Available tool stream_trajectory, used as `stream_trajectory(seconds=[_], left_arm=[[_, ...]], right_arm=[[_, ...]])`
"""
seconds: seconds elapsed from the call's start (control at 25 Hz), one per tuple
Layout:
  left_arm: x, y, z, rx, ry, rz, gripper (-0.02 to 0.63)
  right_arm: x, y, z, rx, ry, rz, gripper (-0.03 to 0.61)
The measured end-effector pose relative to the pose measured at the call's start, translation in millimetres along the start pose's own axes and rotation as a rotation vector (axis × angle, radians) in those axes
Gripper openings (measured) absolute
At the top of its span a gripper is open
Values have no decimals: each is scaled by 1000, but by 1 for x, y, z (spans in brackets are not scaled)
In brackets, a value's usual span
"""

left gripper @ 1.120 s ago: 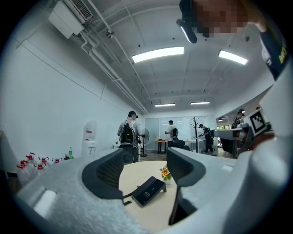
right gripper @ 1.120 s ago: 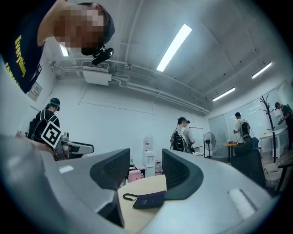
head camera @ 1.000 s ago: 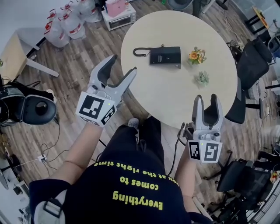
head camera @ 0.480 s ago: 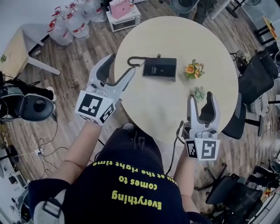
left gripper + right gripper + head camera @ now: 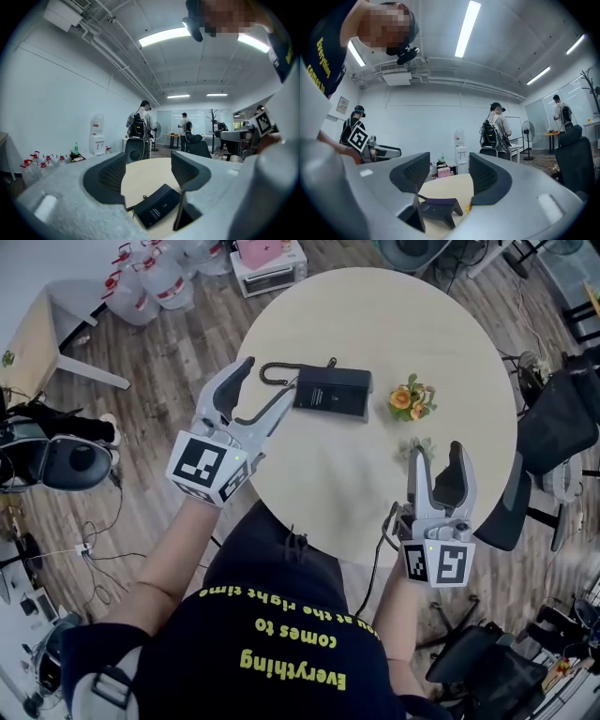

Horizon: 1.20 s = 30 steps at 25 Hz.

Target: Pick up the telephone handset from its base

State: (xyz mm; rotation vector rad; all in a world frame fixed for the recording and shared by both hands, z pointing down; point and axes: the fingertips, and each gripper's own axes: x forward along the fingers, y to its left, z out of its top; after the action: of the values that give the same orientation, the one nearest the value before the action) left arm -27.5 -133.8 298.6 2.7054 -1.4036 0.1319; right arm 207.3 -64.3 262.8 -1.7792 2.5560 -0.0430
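The black telephone (image 5: 330,390) lies flat on the round beige table (image 5: 375,315), its coiled cord (image 5: 272,371) trailing off its left end. I cannot tell the handset from the base. My left gripper (image 5: 269,381) is open just left of the phone, over the cord at the table's rim. In the left gripper view the phone (image 5: 157,208) lies low between the open jaws, untouched. My right gripper (image 5: 438,454) stands wide open over the table's near right part, well short of the phone. The right gripper view shows the phone (image 5: 436,208) ahead, beyond the jaws.
An orange flower ornament (image 5: 410,397) sits right of the phone, and a small green plant (image 5: 419,442) lies just past the right gripper's tips. Office chairs (image 5: 553,418) crowd the table's right side. Water jugs (image 5: 150,282) and a small oven (image 5: 272,268) stand beyond. Several people stand across the room.
Both grippers have moved forward over the table, towards the phone. The left one now reaches the cord. The right jaws have spread a little wider.
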Motion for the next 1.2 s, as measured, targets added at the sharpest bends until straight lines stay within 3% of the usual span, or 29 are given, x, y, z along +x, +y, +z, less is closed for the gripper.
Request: stream_trajectory(seconds=[0.32, 0.84, 0.96, 1.2], left_arm=[[55, 9, -24, -6, 63, -104, 307], [138, 15, -99, -11, 189, -270, 307], [151, 13, -116, -17, 217, -306, 282], [175, 4, -152, 17, 294, -392, 282]], right_arm=[[31, -13, -26, 56, 53, -48, 259], [57, -29, -85, 142, 172, -118, 258], [62, -32, -93, 153, 191, -129, 258], [70, -36, -111, 176, 226, -134, 258]])
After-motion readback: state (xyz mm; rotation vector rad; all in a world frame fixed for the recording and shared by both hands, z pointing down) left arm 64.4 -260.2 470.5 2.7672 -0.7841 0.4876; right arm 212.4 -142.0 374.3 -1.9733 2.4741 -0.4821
